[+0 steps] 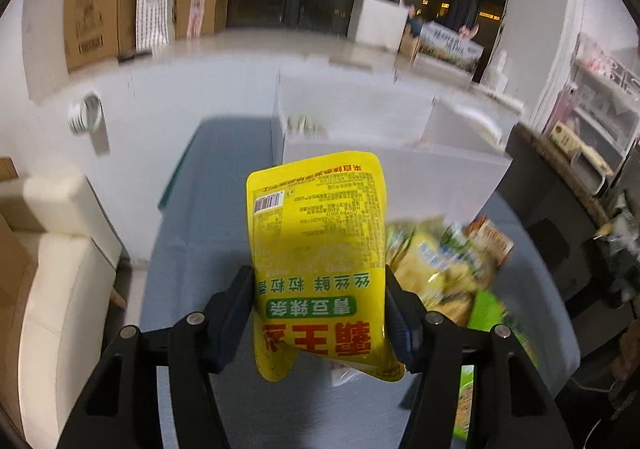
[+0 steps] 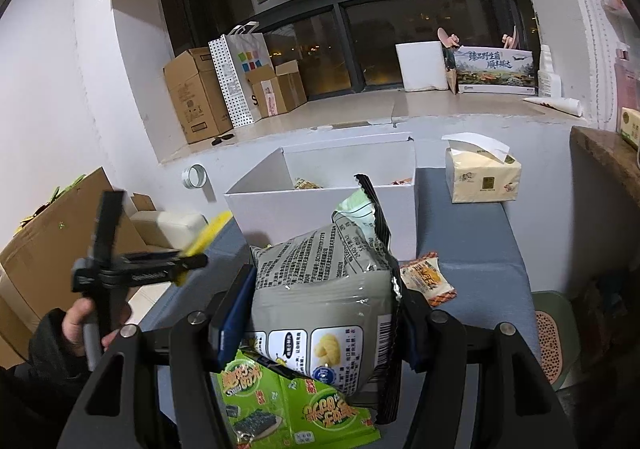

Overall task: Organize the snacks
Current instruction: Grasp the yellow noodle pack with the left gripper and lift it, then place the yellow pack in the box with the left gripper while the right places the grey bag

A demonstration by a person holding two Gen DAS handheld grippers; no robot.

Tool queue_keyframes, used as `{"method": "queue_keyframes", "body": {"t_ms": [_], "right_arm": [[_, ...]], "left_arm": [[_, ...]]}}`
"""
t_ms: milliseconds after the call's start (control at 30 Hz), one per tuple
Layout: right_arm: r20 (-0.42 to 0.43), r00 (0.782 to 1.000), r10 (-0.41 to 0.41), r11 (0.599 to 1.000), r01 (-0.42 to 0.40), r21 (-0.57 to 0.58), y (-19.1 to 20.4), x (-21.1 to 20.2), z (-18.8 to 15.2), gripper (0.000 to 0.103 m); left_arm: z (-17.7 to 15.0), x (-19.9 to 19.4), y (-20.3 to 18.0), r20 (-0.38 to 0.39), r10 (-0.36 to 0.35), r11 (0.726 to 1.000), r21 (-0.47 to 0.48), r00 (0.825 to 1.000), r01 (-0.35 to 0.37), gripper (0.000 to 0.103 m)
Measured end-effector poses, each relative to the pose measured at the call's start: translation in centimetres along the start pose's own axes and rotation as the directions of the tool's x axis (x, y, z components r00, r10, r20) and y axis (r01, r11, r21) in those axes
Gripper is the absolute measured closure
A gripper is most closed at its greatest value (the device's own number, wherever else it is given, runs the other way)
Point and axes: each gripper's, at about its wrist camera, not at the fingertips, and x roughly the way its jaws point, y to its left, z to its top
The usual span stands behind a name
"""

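My left gripper point(image 1: 318, 277) is shut on a yellow snack pouch point(image 1: 316, 229), held upright above the blue-grey table point(image 1: 200, 249), with its pads pressing both edges. A blurred pile of snack packs point(image 1: 444, 265) lies to its right. My right gripper point(image 2: 324, 285) is shut on a grey puffed-snack bag point(image 2: 320, 289). Green seaweed packs point(image 2: 280, 405) lie under it and a small orange packet point(image 2: 428, 279) sits beside it. The open white box point(image 2: 320, 205) stands just behind, with a few snacks inside. In the right wrist view, the left gripper point(image 2: 192, 253) shows at the left, held by a hand point(image 2: 76, 325).
A tissue box point(image 2: 482, 177) stands on the table right of the white box. A tape roll point(image 2: 194, 176) hangs on the wall. Cardboard boxes point(image 2: 196, 93) and a paper bag point(image 2: 240, 77) sit on the window ledge. A cream seat point(image 1: 60, 249) stands left of the table.
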Motion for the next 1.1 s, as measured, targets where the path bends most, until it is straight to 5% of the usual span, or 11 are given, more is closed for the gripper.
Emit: {"method": "queue_keyframes", "body": {"t_ms": [333, 833, 900, 1000, 1033, 1100], "right_arm": [[0.062, 0.997, 0.041, 0.999, -0.042, 0.014, 0.3, 2.9, 6.3, 0.037], [-0.065, 0.998, -0.009, 0.992, 0.017, 0.127, -6.2, 16.2, 14.7, 0.037], [-0.078, 0.997, -0.021, 0.99, 0.031, 0.139, -6.9, 17.4, 14.8, 0.037], [-0.112, 0.993, -0.024, 0.986, 0.042, 0.164, -7.8, 18.8, 15.0, 0.009], [-0.118, 0.993, -0.02, 0.984, 0.041, 0.171, -8.0, 19.0, 15.1, 0.0], [-0.103, 0.995, -0.011, 0.983, 0.03, 0.179, -8.5, 18.9, 15.0, 0.0]], "left_arm": [[8.0, -2.4, -3.6, 0.133, -0.004, 0.996, 0.086, 0.991, -0.008, 0.037], [17.1, 6.0, -6.9, 0.113, 0.034, 0.978, 0.2, 0.993, -0.056, 0.037], [17.4, 6.9, -7.0, 0.104, 0.041, 0.977, 0.205, 0.994, -0.062, 0.029], [17.5, 7.8, -6.6, 0.089, 0.025, 0.979, 0.2, 0.996, -0.043, 0.0], [17.4, 7.7, -6.4, 0.095, 0.024, 0.981, 0.188, 0.995, -0.041, 0.0], [17.3, 7.7, -6.0, 0.089, 0.021, 0.985, 0.171, 0.996, -0.036, 0.0]]}}
